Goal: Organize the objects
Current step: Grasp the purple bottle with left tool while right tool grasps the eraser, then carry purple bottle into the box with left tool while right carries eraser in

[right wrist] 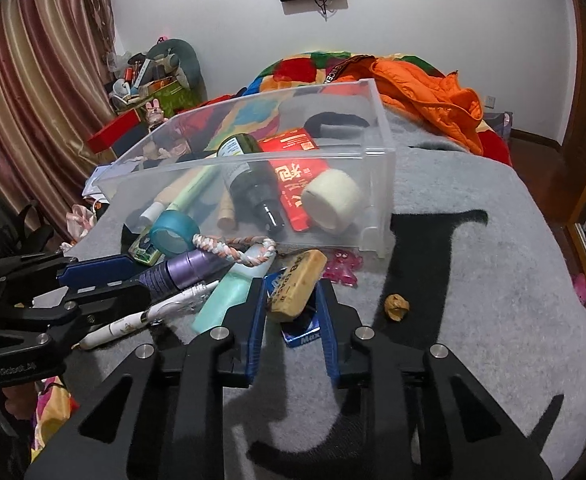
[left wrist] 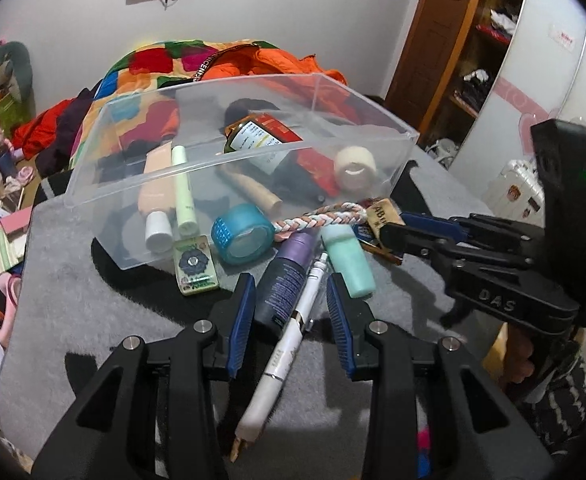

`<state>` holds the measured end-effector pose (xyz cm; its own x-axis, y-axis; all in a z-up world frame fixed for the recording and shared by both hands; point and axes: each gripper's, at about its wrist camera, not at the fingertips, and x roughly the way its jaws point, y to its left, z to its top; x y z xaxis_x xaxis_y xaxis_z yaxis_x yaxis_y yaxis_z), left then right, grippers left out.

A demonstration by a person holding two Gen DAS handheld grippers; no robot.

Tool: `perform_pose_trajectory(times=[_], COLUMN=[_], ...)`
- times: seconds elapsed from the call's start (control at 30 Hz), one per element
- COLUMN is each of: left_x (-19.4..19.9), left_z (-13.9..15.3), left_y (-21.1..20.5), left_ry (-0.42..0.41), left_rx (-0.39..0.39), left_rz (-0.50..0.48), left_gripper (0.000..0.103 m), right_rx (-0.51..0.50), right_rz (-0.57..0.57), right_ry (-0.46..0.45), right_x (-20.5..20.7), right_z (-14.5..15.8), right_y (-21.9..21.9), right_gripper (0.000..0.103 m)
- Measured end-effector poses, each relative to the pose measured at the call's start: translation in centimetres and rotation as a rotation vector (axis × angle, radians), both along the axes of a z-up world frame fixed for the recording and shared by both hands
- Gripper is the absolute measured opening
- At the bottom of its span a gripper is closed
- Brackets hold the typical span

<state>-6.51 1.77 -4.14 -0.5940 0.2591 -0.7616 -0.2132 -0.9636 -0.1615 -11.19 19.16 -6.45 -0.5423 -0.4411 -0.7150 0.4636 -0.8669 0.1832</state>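
Left wrist view, left hand-held gripper (left wrist: 289,312) wide around purple bottle (left wrist: 283,280), white pen (left wrist: 289,344), seemingly untouched.

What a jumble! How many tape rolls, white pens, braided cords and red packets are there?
Tape rolls: 2, teal roll and white roll
White pen: 1
Braided cord: 1
Red packet: 1
Total: 5

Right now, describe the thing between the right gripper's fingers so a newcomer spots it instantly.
Find the clear plastic bin on the grey blanket. Just in front of it, the tan eraser block lies between the right gripper fingers atop a blue packet; only it carries black printed lettering.
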Motion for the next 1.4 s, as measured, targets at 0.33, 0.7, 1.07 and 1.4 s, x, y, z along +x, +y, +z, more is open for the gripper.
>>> perform_pose_trajectory(times=[0.33, 0.7, 1.07, 1.4], left_x=[-2.9, -1.7, 2.4, 3.5], left_z=[-1.8, -1.8, -0.3, 3.6], left_y=[0.2, -0.6, -2.4, -3.0], left_ry=[-0.065, -0.05, -0.002, 0.122], left_rx=[0.011, 0.065, 0.03, 0.036], left_rz=[-0.049, -0.012, 0.061, 0.107], left_gripper=[0.037, 0.026, 0.025, 0.025], right_rx=[0.003, 0.013, -0.03, -0.08], right_rz=[-0.009, -0.016, -0.024, -0.023], right_ry=[-0.018, -0.008, 0.023, 0.11], right_x=[-0.8, -0.4, 1.4, 1.9], right_z=[-0.5, -0.6, 1.3, 5.1], right_y=[-0.6, -0.4, 0.7, 1.0], right_gripper=[0.024, 0.023, 0.023, 0.023])
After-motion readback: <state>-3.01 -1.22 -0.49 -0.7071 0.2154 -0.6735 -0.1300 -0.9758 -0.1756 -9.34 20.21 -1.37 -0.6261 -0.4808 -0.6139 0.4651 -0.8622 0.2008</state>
